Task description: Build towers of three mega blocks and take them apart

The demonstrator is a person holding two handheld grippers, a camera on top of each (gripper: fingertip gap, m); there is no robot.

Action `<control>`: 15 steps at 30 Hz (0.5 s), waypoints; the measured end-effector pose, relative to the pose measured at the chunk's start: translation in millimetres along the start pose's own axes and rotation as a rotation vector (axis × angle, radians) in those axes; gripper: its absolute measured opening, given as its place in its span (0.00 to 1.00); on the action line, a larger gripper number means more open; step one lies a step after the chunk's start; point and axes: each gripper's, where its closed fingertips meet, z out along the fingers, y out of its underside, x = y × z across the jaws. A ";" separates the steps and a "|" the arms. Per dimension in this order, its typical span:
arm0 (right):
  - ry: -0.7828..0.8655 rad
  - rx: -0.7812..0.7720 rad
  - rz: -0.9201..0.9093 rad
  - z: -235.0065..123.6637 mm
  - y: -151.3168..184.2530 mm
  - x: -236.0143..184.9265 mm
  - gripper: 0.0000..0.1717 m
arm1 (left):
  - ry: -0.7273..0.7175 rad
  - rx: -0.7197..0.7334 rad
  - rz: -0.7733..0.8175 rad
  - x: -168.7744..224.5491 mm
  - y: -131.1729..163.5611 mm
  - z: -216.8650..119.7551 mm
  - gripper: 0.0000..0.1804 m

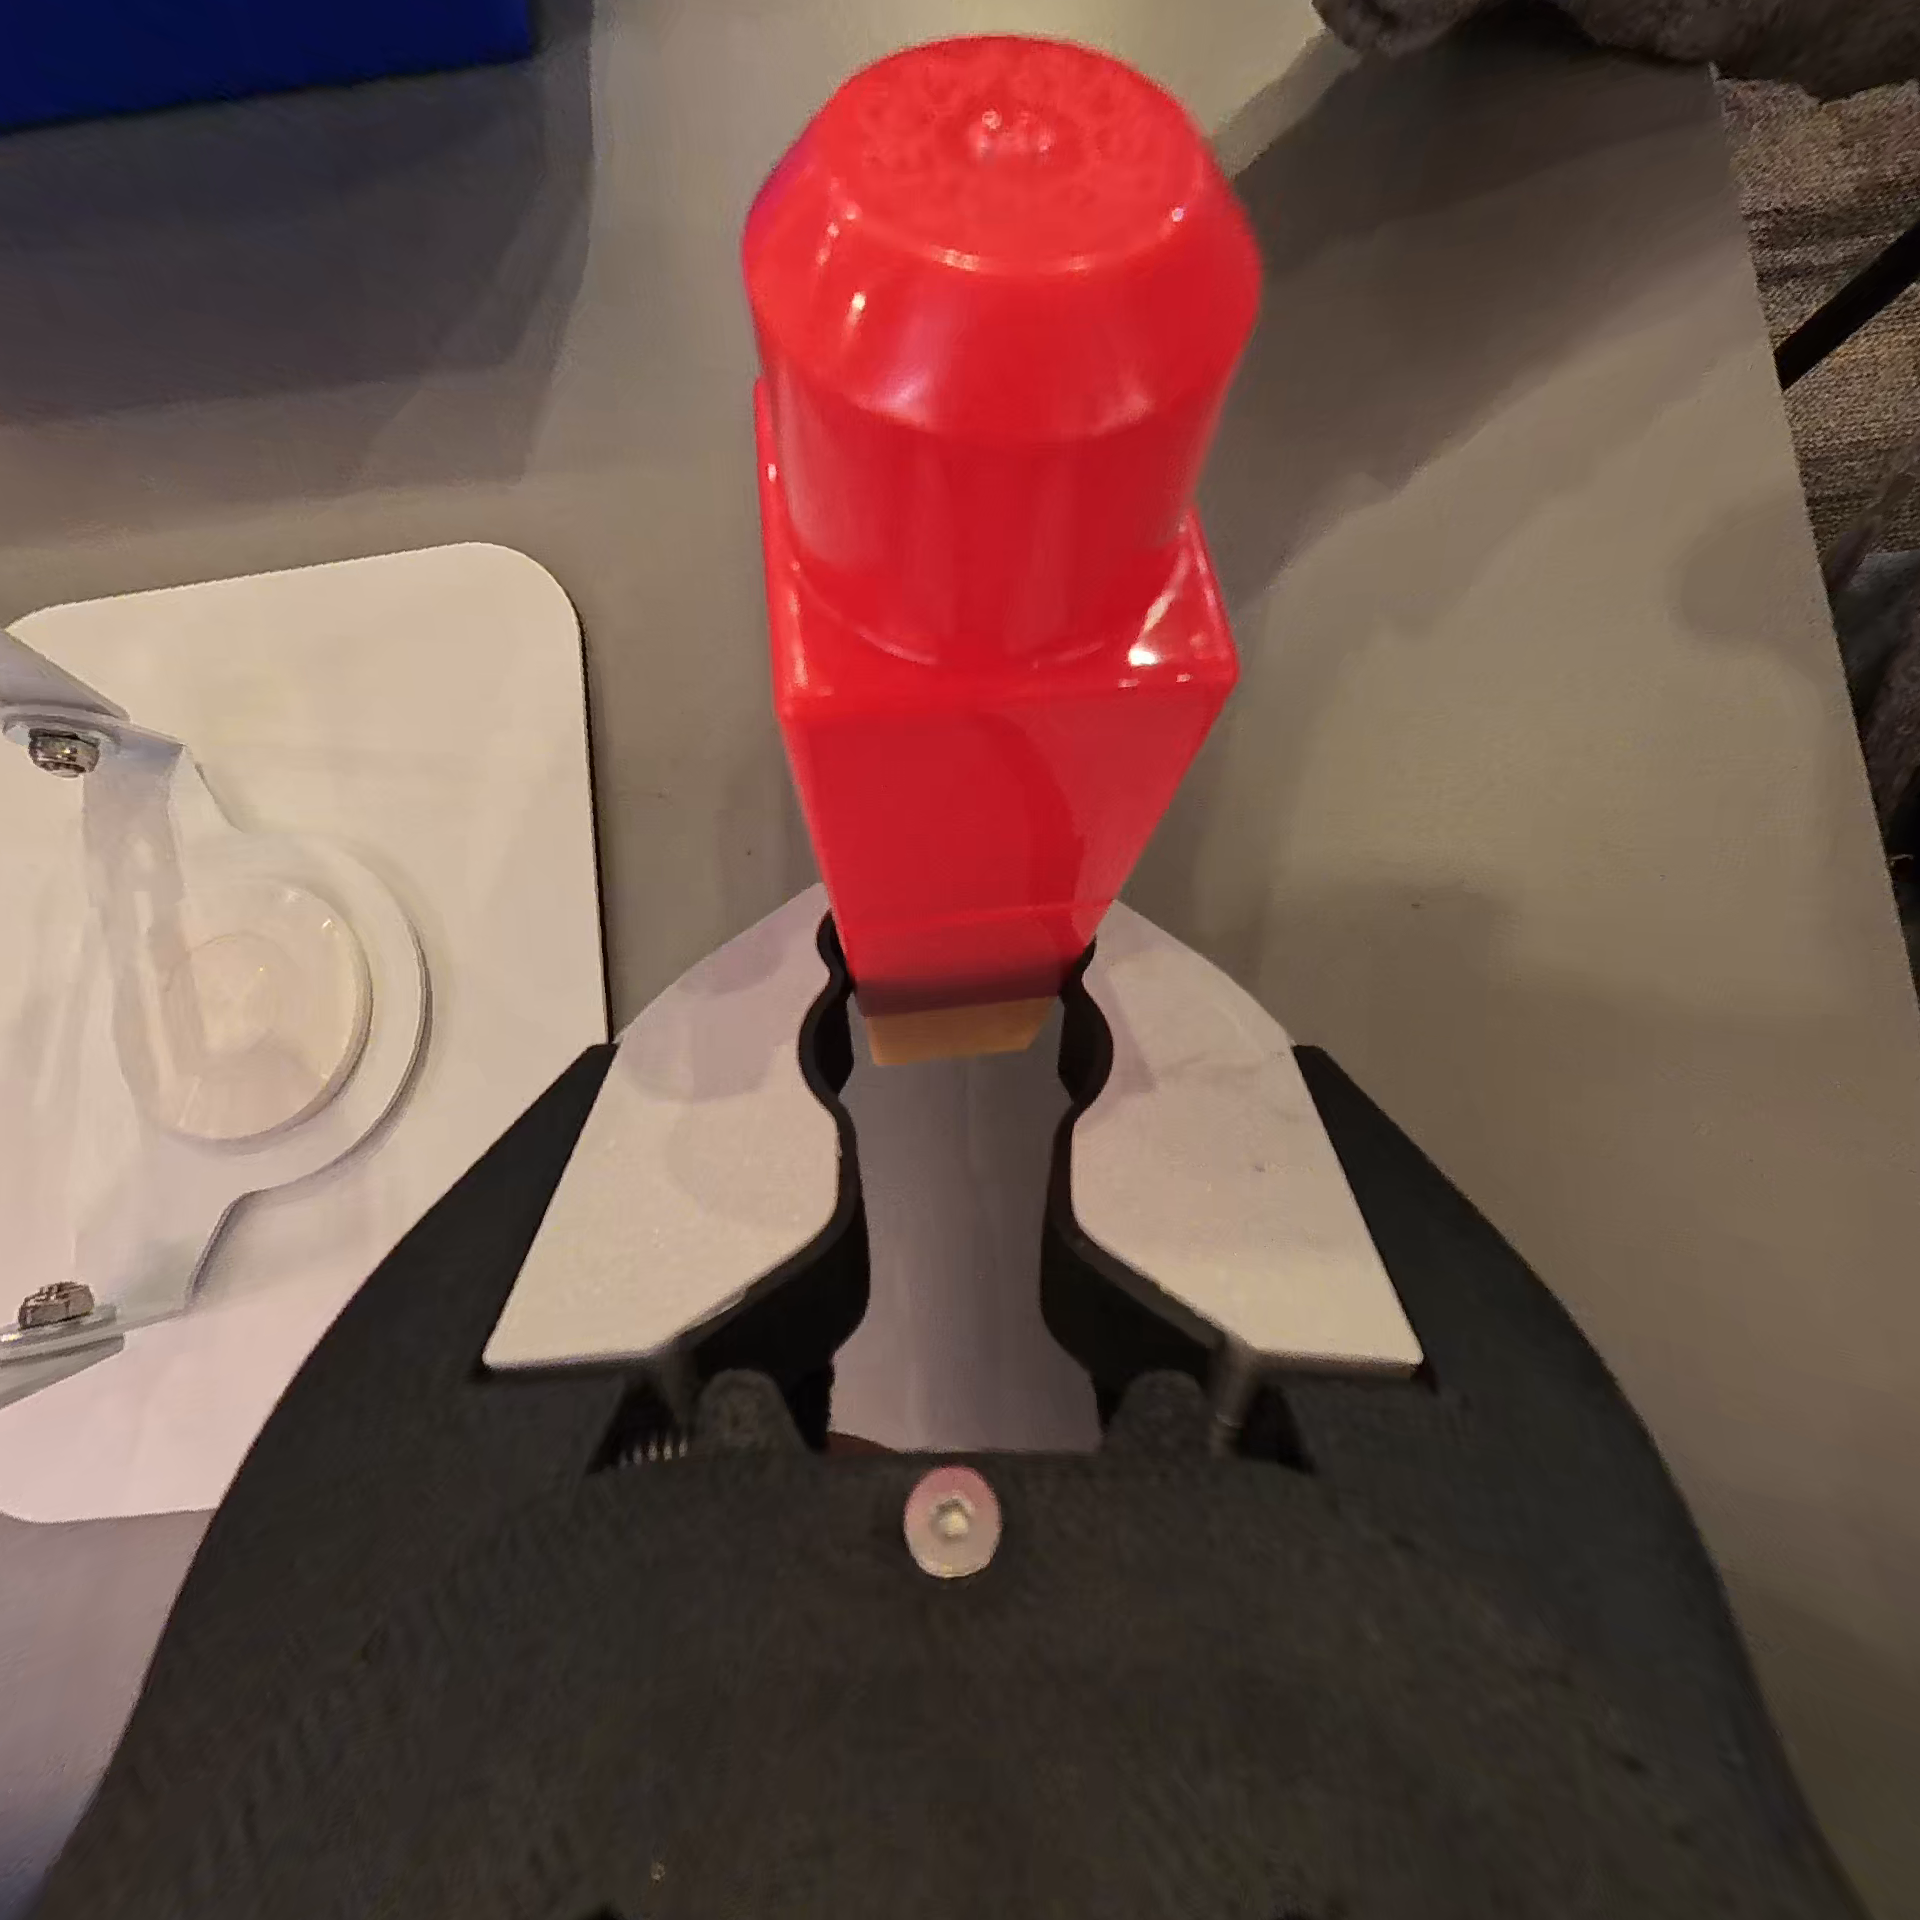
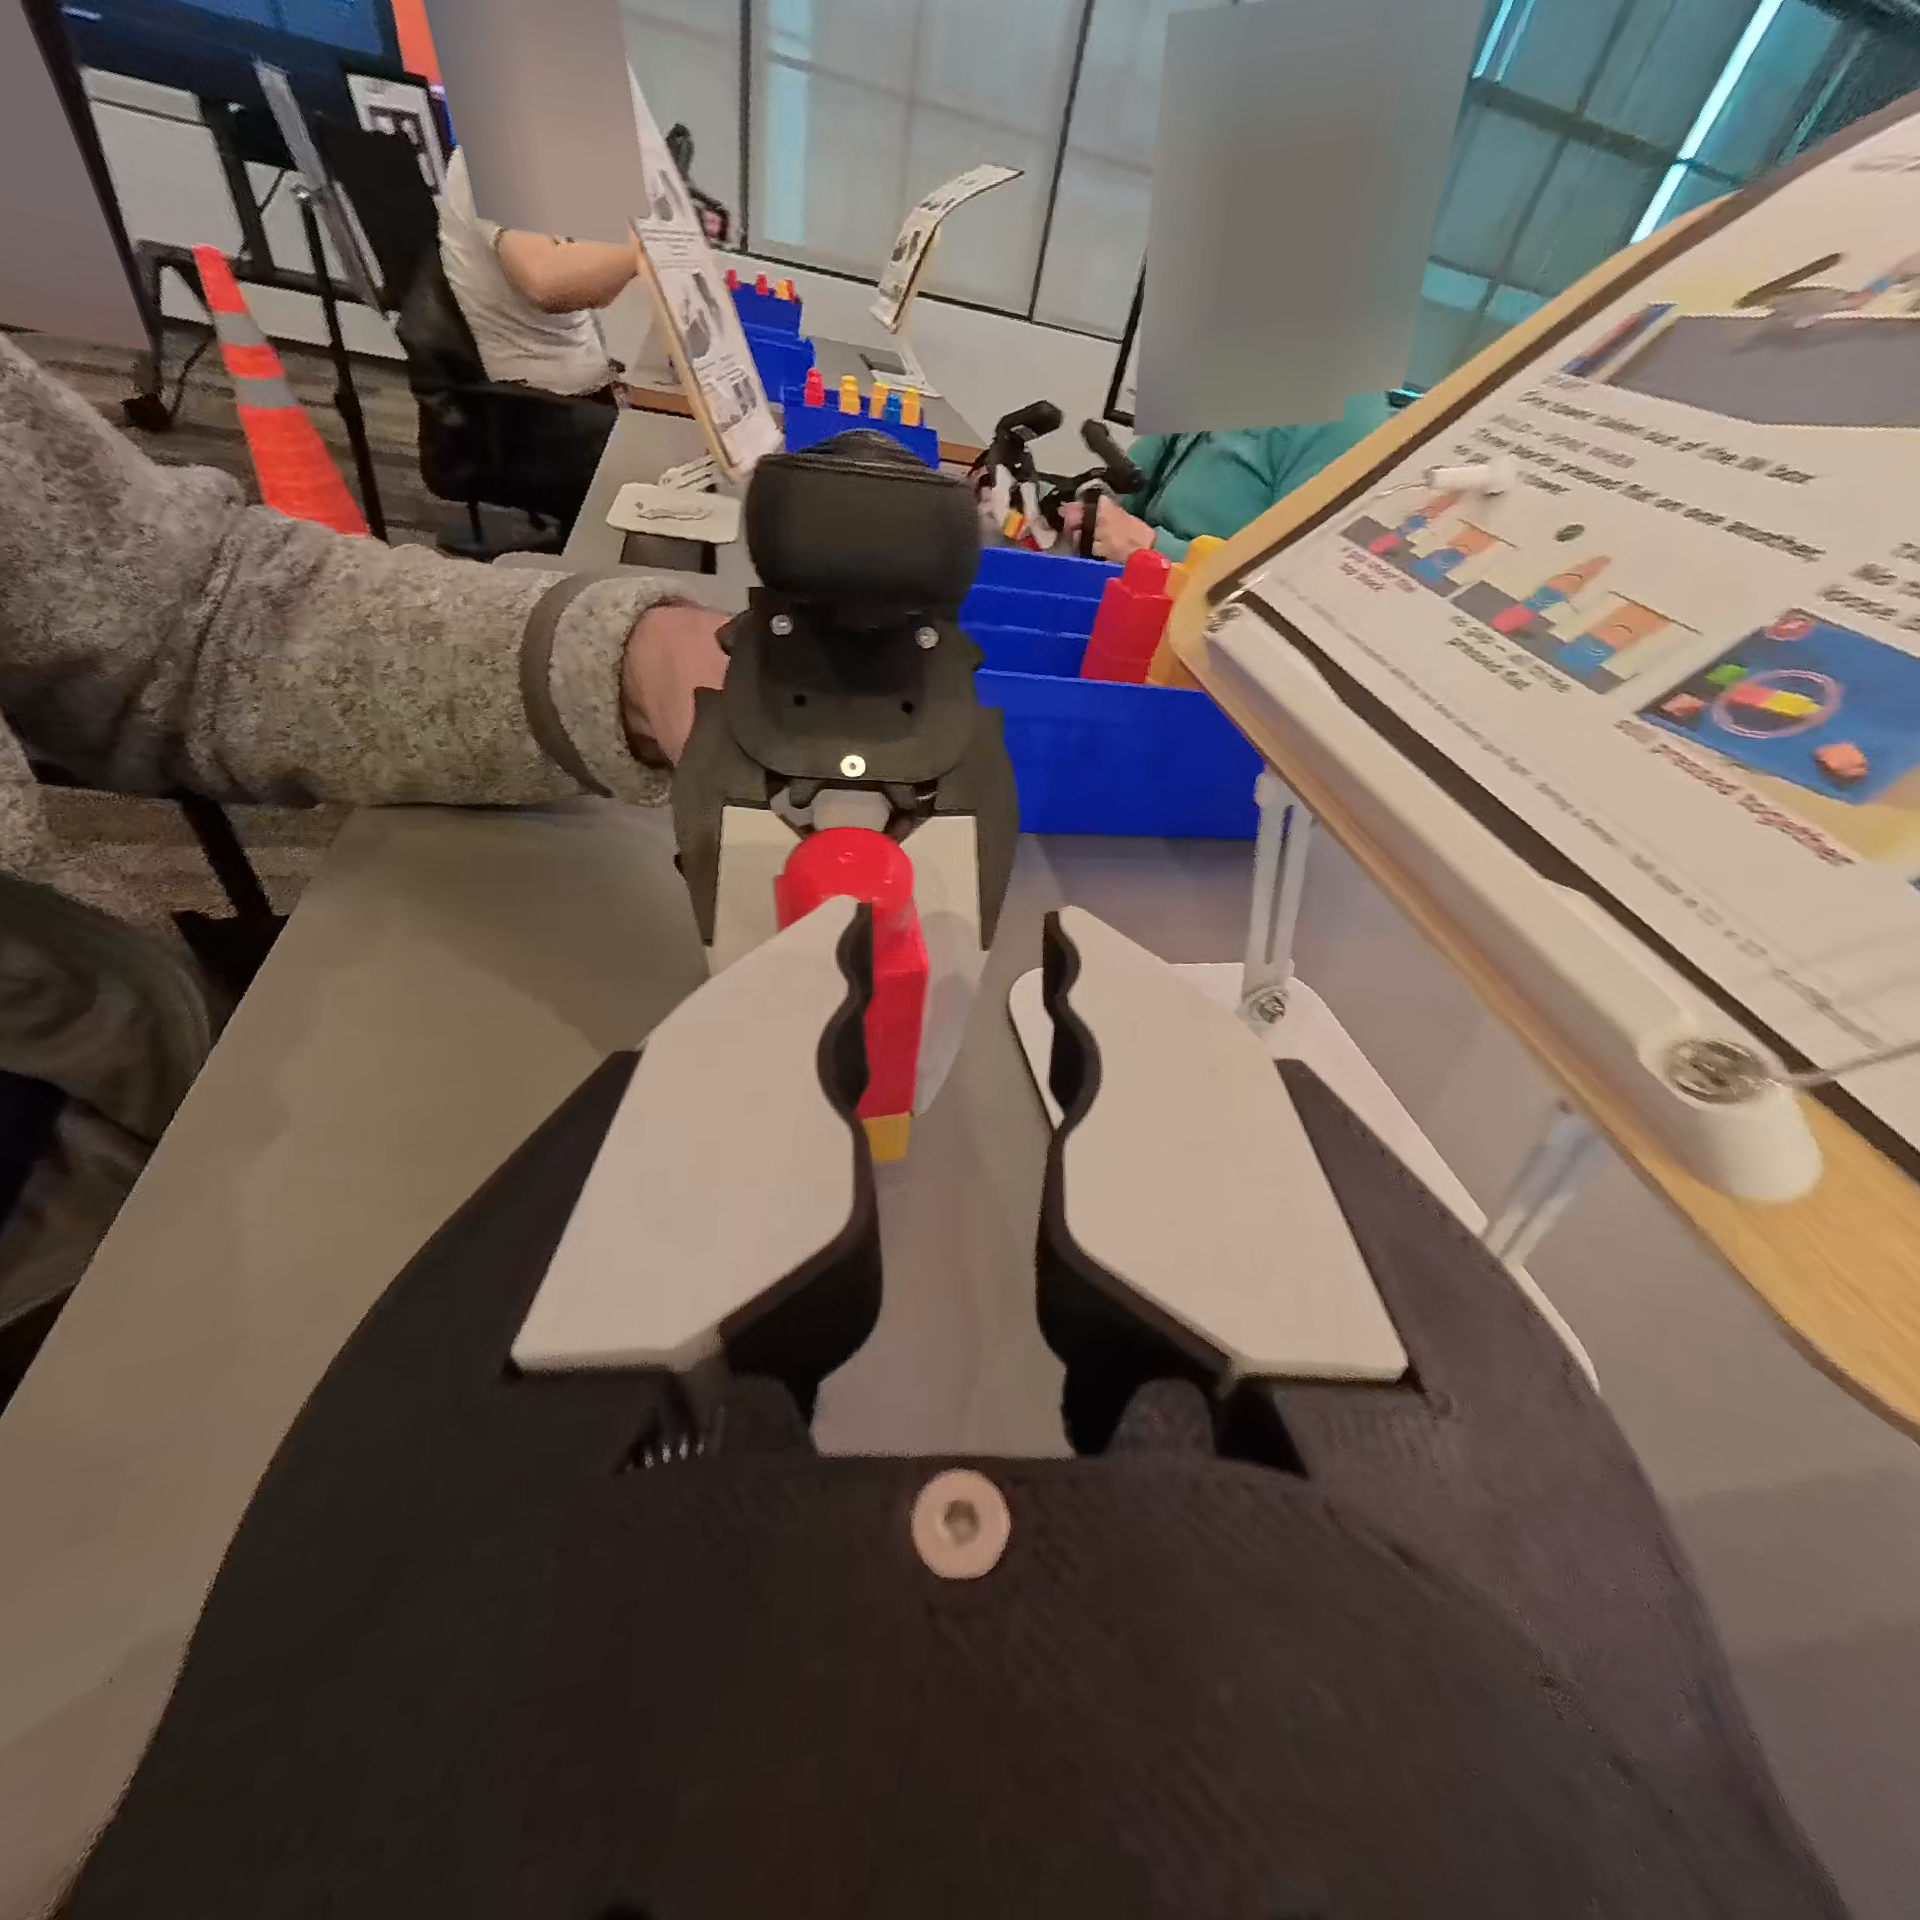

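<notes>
Two grippers face each other over a grey table (image 2: 312, 1091). Right gripper (image 2: 951, 997) nearest in its own view: jaws apart at a moderate gap, pads bare, its left fingertip (image 2: 790, 997) overlapping the tower in view, contact unclear. Left gripper (image 1: 961, 997) is clamped on the tower near its lower end; both pads pinch the bottom of the red mega block (image 1: 997, 644), with the yellow block (image 1: 951, 1039) sitting between the fingers behind the grip. Tower held off the table, red stud end pointing away from the left gripper. A hand (image 2: 665, 675) in a grey sleeve holds the left gripper. White stand base (image 1: 312, 779) at the table's left side. Farther back, blue bin (image 2: 1122, 758) with red and orange blocks; tilted instruction board (image 2: 1558, 623) at right; orange cone (image 2: 260, 384) far left.
</notes>
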 end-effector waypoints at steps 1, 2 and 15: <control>-0.014 -0.010 -0.001 2.6 1.4 -2.8 0.22 | 0.001 -0.002 -0.004 -0.2 0.2 0.3 0.20; -0.019 -0.019 0.005 4.6 3.0 -3.6 0.25 | -0.001 -0.005 -0.006 -0.8 0.8 0.7 0.20; -0.105 -0.149 0.034 34.9 25.4 -24.1 0.30 | 0.023 -0.012 0.003 6.5 -2.6 8.4 0.20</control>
